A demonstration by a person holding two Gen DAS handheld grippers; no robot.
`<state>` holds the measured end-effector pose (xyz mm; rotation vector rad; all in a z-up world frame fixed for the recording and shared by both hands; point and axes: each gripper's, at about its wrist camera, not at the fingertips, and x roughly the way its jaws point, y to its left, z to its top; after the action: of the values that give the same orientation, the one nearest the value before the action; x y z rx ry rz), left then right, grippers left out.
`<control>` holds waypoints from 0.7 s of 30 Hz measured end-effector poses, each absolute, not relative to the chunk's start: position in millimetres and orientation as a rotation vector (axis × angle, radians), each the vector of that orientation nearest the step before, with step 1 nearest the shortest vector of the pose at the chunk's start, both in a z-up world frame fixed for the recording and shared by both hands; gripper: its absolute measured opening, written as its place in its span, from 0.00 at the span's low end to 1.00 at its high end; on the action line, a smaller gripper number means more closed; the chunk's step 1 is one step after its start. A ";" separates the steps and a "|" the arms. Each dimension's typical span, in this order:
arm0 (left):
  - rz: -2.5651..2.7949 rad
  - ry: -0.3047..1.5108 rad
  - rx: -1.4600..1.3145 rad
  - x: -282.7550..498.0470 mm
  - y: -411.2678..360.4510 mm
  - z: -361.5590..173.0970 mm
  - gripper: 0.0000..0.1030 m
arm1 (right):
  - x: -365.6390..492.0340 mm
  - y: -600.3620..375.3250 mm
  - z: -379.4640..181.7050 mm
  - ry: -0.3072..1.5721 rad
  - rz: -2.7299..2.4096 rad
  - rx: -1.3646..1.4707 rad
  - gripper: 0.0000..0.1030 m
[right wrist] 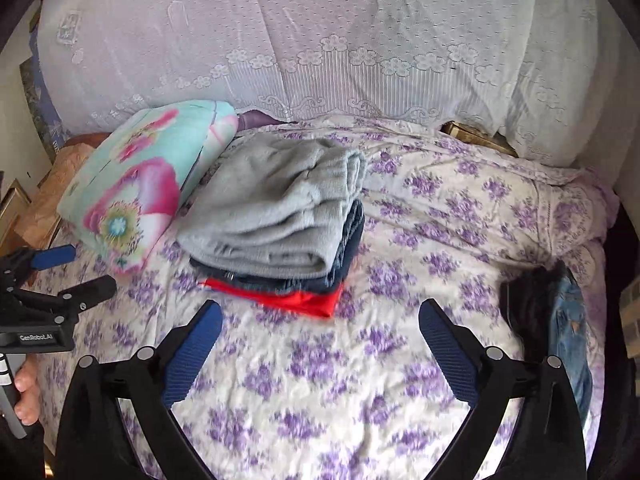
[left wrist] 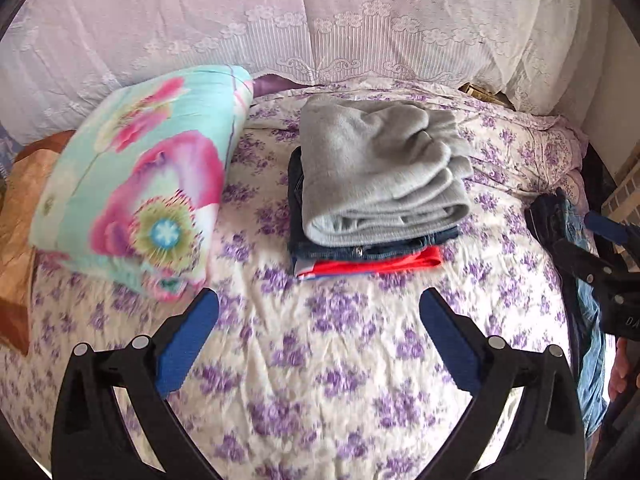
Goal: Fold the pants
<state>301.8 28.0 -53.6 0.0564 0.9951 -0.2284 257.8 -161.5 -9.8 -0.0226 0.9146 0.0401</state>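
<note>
The bed, under a purple-flowered sheet, takes up most of both views, with a lace-covered headboard or pillow bank behind and a floral folded quilt at its left. A finished stack is seen mid-bed: grey folded pants on top, dark denim under them, a red garment at the bottom. The unfolded pile, dark fabric with blue jeans, lies at the bed's right edge, and this is judged to be the next pants to fold. Its long axis appears to run roughly front to back along that edge. The left tool is held with jaws spread wide and nothing between them, only bare sheet. The right tool is likewise wide open and empty. The pile is placed well right of both tools; in the left view the right tool is seen just beside it, so the right hand is judged nearer. A reach to the right is probably called for, right tool first.
</note>
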 end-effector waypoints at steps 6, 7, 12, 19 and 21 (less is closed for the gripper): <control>-0.200 1.018 0.017 174.7 32.8 -32.8 0.95 | 135.1 -137.1 -20.4 0.951 0.022 0.036 0.96; -0.191 1.017 0.020 160.5 32.7 -29.4 0.95 | 122.7 -135.1 -20.9 0.956 0.015 0.043 0.96; -0.139 0.915 0.041 100.8 33.9 8.5 0.95 | 82.2 -121.5 8.9 0.904 0.008 0.002 0.96; -0.108 0.834 0.033 62.7 37.6 38.9 0.95 | 46.8 -119.9 40.6 0.833 -0.002 0.004 0.96; -0.111 0.832 0.029 57.5 37.0 40.6 0.95 | 40.5 -120.4 44.1 0.825 0.002 0.008 0.96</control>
<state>57.5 37.0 40.6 0.0287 0.8320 -0.1106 40.5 -120.4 44.1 0.0084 0.8247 0.0024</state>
